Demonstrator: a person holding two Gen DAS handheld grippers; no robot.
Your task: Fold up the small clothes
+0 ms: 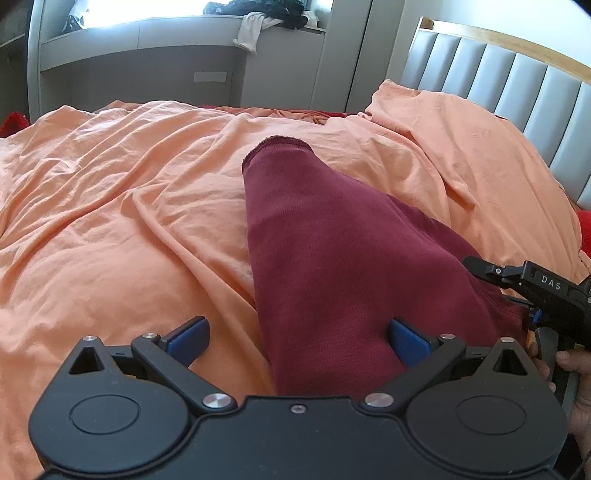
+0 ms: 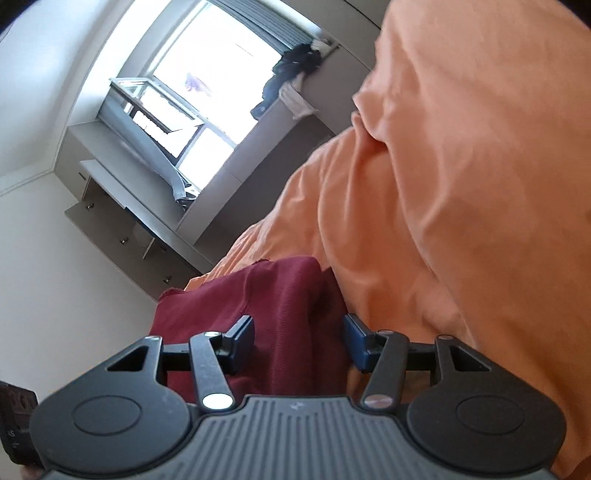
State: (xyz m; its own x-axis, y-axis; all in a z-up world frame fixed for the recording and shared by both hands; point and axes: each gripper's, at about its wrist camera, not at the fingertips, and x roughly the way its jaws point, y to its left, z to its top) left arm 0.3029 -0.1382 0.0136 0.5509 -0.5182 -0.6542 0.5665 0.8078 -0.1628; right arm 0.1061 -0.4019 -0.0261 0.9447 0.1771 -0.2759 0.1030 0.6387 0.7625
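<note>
A dark red knit garment [image 1: 325,266] lies on the orange bedsheet [image 1: 110,221], one narrow end pointing away toward a raw hem. My left gripper [image 1: 299,339] is open, its blue pads [image 1: 186,341] spread wide; the garment's near end lies between them. My right gripper [image 2: 299,339] is open too and rolled sideways, with the same red garment [image 2: 258,314] between and under its fingers. The right gripper's body also shows in the left wrist view [image 1: 546,291], at the garment's right edge.
An orange pillow [image 1: 461,147] lies against the grey padded headboard [image 1: 517,81] at right. A grey window shelf [image 1: 147,48] behind the bed carries dark and white clothes [image 1: 273,14]. The sheet is wrinkled all over.
</note>
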